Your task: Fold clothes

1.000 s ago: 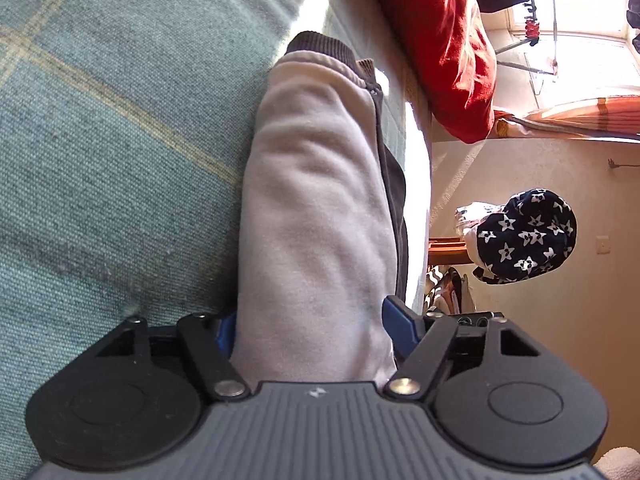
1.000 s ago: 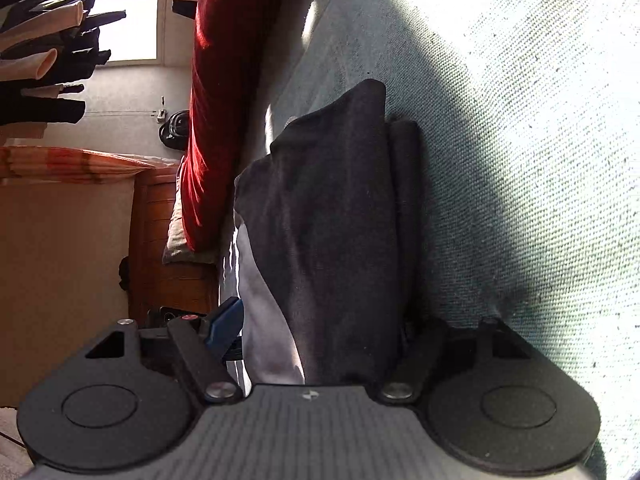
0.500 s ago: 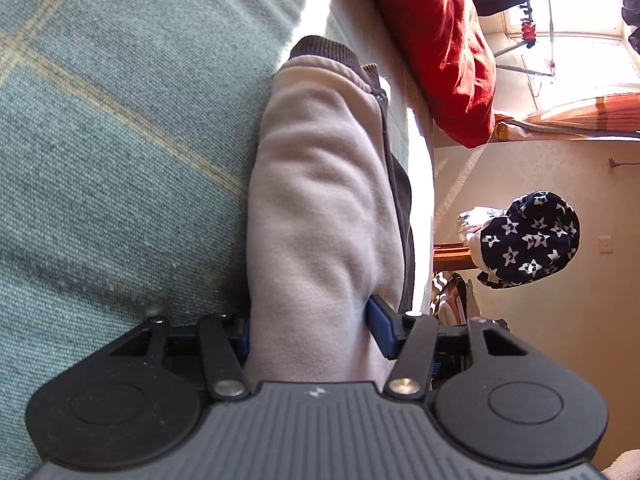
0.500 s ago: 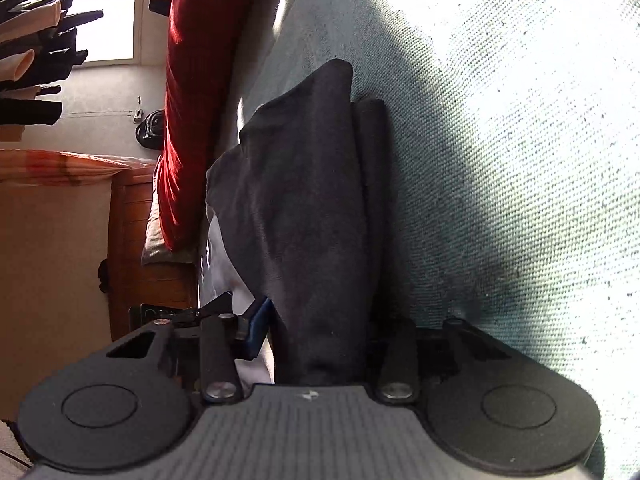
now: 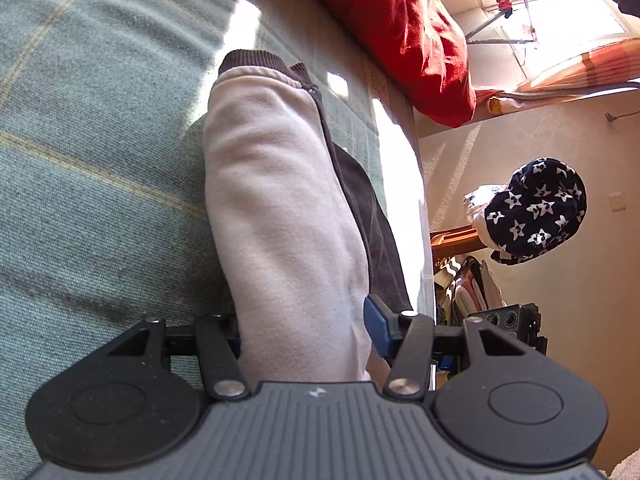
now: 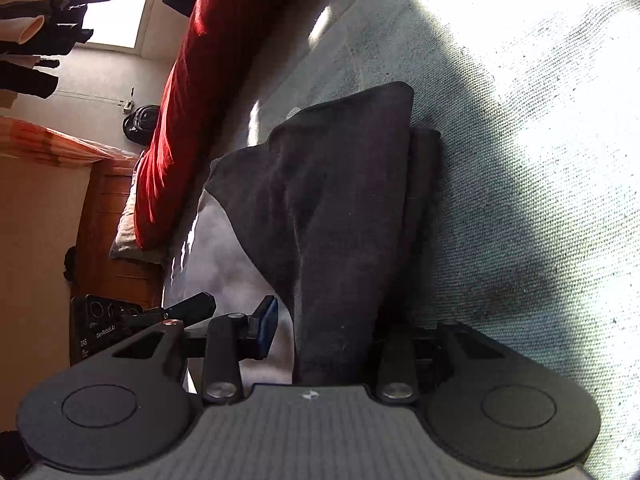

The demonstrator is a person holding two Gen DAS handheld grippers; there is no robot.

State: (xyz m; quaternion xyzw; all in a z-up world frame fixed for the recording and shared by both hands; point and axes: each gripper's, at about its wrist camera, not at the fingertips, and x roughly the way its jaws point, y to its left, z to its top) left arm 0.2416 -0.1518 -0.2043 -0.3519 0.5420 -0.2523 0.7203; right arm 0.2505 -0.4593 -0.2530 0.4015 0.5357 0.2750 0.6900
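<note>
left hand-held gripper (image 5: pixel 304 330) clamped on pale sleeve (image 5: pixel 280 208) | right hand-held gripper (image 6: pixel 328 320) pinching dark fabric (image 6: pixel 344 208) | garment on bed (image 5: pixel 92 168), long axis running straight ahead from both

Your left gripper (image 5: pixel 306 332) sits low on the bed cover (image 5: pixel 92 168) with the folded garment (image 5: pixel 280 220) running straight ahead between its fingers, cuff end (image 5: pixel 252 60) farthest from you. A pillow (image 5: pixel 400 28) lies beyond that, up along the far edge of the bed. Off to the right, past the bed's edge, a hat (image 5: pixel 536 212) perches above some shelves, near the wall. In the right wrist view, your right gripper (image 6: pixel 332 328) has the garment (image 6: pixel 344 208) between its fingers too, lying on the bed cover (image 6: pixel 532 208). The pillow (image 6: pixel 188 100) is to its left, a wooden cabinet (image 6: pixel 108 216) left of that, and hanging clothes (image 6: pixel 36 36) at the far upper left.
</note>
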